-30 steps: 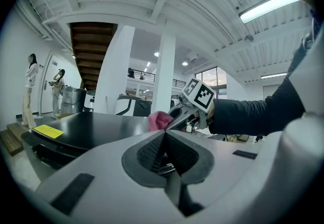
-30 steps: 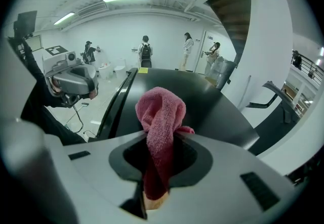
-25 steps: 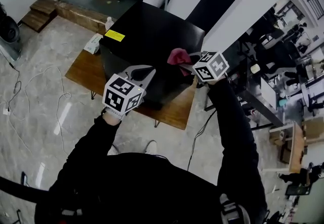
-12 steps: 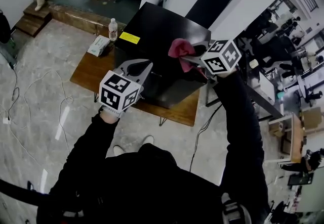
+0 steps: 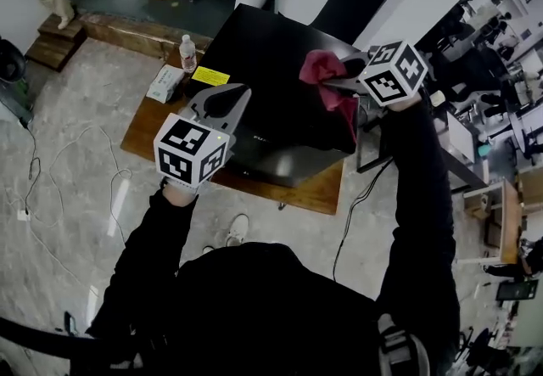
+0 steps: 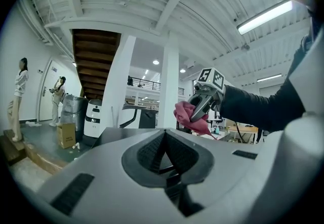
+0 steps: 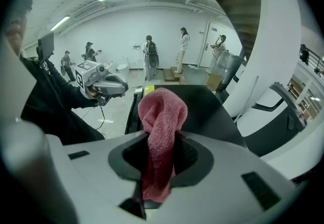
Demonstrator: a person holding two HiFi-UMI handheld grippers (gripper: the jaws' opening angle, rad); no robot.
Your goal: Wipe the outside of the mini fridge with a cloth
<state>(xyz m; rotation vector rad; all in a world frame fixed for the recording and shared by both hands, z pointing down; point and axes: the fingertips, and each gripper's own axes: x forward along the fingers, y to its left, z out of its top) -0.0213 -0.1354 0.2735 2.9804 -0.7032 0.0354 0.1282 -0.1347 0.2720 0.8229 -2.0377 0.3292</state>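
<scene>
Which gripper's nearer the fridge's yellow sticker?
Left. The left gripper sits right by the yellow sticker; the right gripper, clamping the cloth, is across the fridge top.

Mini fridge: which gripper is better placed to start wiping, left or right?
Right. The right gripper is shut on the pink cloth, held over the mini fridge top. The left gripper is shut on nothing, near the fridge's front left edge.

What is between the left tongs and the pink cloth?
Only the bare top of the black boxy mini fridge, seen in the head view.
</scene>
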